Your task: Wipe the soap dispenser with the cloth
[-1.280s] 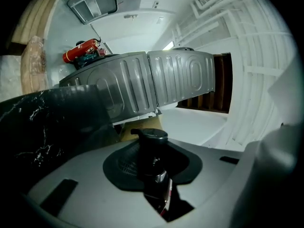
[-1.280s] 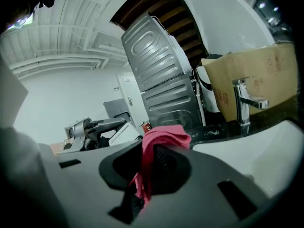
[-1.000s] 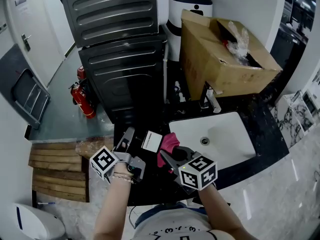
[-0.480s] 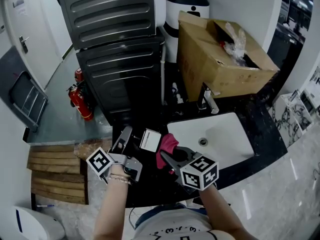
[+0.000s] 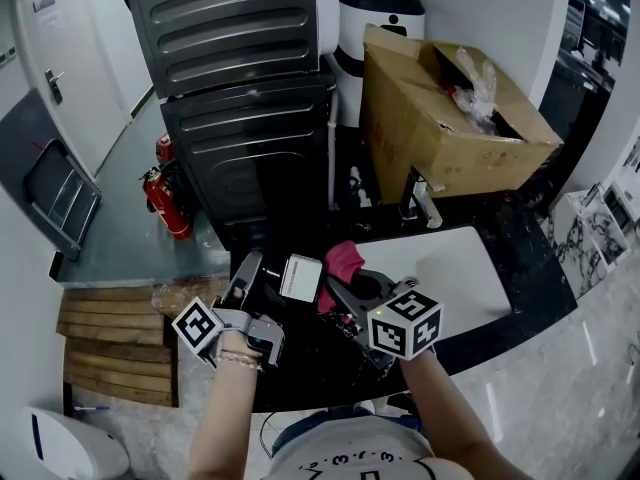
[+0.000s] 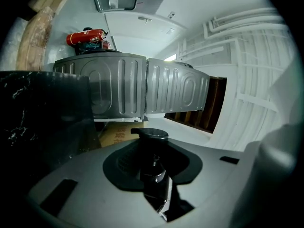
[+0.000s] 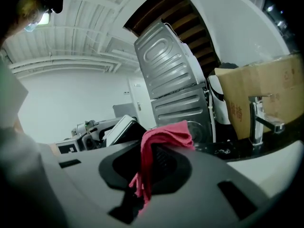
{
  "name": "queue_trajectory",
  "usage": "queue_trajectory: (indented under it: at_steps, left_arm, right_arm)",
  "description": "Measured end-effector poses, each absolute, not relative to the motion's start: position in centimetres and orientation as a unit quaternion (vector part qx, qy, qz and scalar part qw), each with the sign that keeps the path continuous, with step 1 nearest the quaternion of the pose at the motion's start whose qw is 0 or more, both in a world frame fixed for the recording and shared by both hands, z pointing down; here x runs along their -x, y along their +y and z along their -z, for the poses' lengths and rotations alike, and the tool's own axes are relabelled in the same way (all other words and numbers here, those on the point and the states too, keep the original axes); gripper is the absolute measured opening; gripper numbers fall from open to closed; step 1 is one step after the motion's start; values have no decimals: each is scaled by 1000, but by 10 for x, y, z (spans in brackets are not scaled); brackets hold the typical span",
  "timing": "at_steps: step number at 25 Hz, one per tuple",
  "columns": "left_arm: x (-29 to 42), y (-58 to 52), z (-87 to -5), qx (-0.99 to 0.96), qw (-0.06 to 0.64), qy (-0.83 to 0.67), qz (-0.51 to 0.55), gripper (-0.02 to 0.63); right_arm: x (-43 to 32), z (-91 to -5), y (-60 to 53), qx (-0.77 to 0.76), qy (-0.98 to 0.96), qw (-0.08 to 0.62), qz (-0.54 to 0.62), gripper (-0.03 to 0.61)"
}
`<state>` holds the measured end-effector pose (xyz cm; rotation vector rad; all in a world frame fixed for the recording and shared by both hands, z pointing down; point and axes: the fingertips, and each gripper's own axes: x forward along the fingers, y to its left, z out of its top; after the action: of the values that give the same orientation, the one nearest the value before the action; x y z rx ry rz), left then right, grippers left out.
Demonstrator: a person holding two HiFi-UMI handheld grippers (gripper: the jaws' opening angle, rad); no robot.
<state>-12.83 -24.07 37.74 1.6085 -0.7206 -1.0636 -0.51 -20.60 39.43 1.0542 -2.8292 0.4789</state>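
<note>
In the head view my left gripper point(image 5: 250, 273) is shut on the soap dispenser point(image 5: 300, 279), a dark bottle with a white label, held above the black counter point(image 5: 300, 353). The left gripper view shows its black pump head point(image 6: 149, 135) and neck standing between the jaws of that gripper point(image 6: 153, 177). My right gripper point(image 5: 343, 293) is shut on a pink cloth point(image 5: 341, 262), which lies right against the dispenser's right side. Seen from the right gripper view, the cloth point(image 7: 164, 137) hangs from the closed jaws of the right gripper point(image 7: 146, 177), with the dispenser point(image 7: 121, 128) just to its left.
A white sink point(image 5: 470, 278) with a chrome tap point(image 5: 421, 200) lies to the right. Behind it stands an open cardboard box point(image 5: 440, 118). A grey ribbed machine point(image 5: 240, 98) stands beyond the counter, a red fire extinguisher point(image 5: 163, 200) and wooden slats point(image 5: 110, 348) to the left.
My right gripper has carried the cloth a little up and away from me, closer against the dispenser. The left gripper has rolled slightly, with the dispenser still in it.
</note>
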Motion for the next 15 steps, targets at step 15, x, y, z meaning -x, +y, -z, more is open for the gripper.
queue_trajectory:
  at_steps: [15]
  left_arm:
    - [146, -235, -392, -662, 501, -342, 440, 104]
  right_arm:
    - [30, -391, -166, -298, -944, 71, -126, 49]
